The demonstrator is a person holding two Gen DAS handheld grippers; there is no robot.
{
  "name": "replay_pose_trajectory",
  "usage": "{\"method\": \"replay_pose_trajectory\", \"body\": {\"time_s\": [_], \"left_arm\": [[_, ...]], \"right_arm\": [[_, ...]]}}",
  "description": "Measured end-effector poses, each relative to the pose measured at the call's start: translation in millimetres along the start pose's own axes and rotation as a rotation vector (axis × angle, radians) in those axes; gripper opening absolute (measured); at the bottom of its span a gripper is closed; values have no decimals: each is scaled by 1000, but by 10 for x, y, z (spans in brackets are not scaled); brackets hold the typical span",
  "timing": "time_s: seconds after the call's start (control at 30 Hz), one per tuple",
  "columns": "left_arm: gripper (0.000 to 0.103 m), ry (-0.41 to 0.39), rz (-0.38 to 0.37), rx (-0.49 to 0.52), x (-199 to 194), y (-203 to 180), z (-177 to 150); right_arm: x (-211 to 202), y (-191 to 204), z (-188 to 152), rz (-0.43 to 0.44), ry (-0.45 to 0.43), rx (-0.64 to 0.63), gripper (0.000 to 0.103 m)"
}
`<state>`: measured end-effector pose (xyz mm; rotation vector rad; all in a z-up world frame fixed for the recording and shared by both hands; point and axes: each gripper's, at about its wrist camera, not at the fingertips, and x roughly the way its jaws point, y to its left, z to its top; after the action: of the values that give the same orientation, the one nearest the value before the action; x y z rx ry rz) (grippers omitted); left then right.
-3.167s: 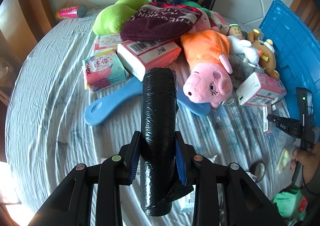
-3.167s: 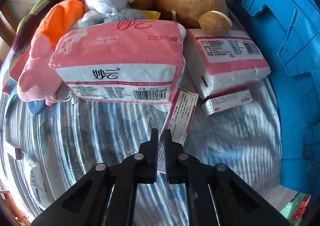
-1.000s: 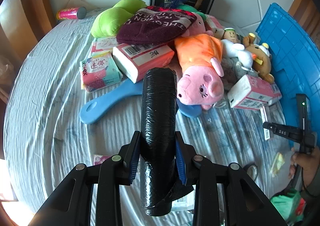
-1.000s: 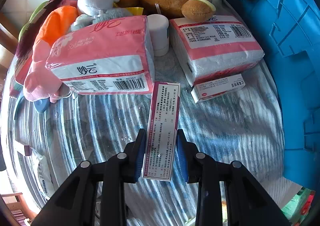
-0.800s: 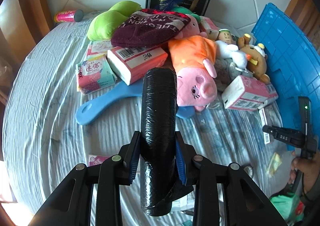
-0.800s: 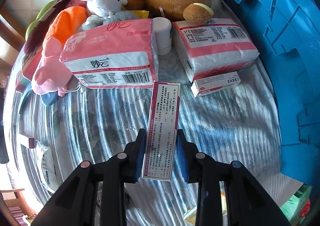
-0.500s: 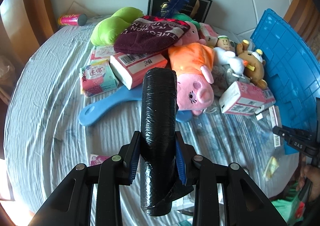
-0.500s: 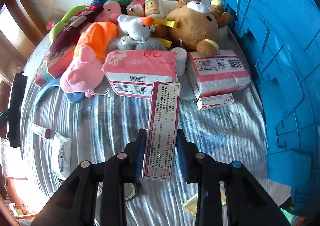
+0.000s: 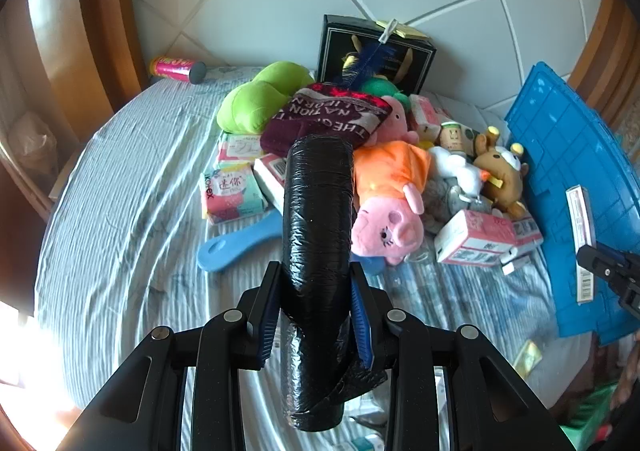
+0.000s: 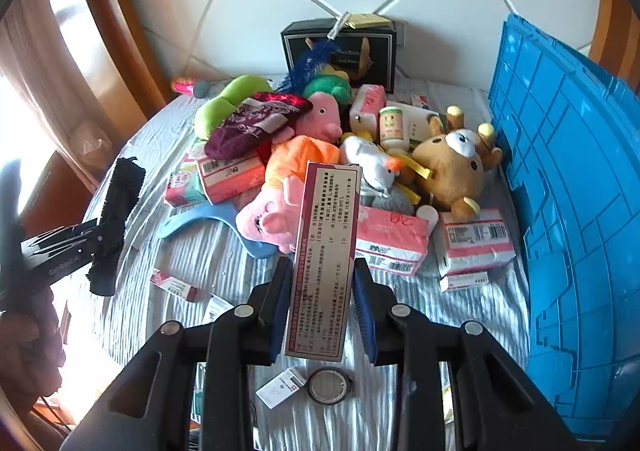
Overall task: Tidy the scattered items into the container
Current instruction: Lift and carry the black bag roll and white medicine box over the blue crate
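Observation:
My left gripper (image 9: 316, 315) is shut on a black roll of plastic bags (image 9: 318, 219), held well above the bed. In the right wrist view that black roll (image 10: 120, 203) shows at the far left beside a hand. My right gripper (image 10: 322, 303) is shut on a long flat box with a maroon border and printed text (image 10: 326, 251), lifted high over the pile; the same flat box (image 9: 580, 243) appears at the right of the left wrist view. The blue crate (image 10: 572, 211) stands at the right edge of the bed; the blue crate (image 9: 576, 187) also shows on the left view's right.
A heap lies on the striped sheet: pink pig plush (image 10: 276, 211), brown bear (image 10: 452, 163), white plush (image 10: 372, 167), tissue packs (image 10: 472, 243), maroon hat (image 10: 256, 123), green cushion (image 9: 260, 99), blue brush (image 9: 236, 243). A wristwatch (image 10: 330, 385) and small boxes lie near the front edge. A black box (image 10: 340, 47) leans on the wall.
Both grippers have risen, the right one much more, so the whole pile and the wall now show. The flat box and the black roll stay gripped.

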<state>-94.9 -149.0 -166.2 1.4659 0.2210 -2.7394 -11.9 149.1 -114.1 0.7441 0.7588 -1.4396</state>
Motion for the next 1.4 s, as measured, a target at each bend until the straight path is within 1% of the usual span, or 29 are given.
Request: {"method": "replay_pose_trajectory", "body": {"time_s": [0.17,0.3,0.63,0.97,1.4], "left_arm": [[31,-46,16,-16,-254,10,109],[31,-73,27,-30,-410,32,178],[31,-122,49,-36,-614,-13,338],[31,-157,70,-9,-735,-321,483],[31,-198,79,-5,-889,-953,554]], "right_arm": [[-231,231,157,31,-50,-58,30],[-323,348,286,53,-76,-89,29],[-496,400,454,92,-129,-133,29],[-655,191,573,123,-167,-149,29],[-990,-402,601,142,-199,-156,29]]}}
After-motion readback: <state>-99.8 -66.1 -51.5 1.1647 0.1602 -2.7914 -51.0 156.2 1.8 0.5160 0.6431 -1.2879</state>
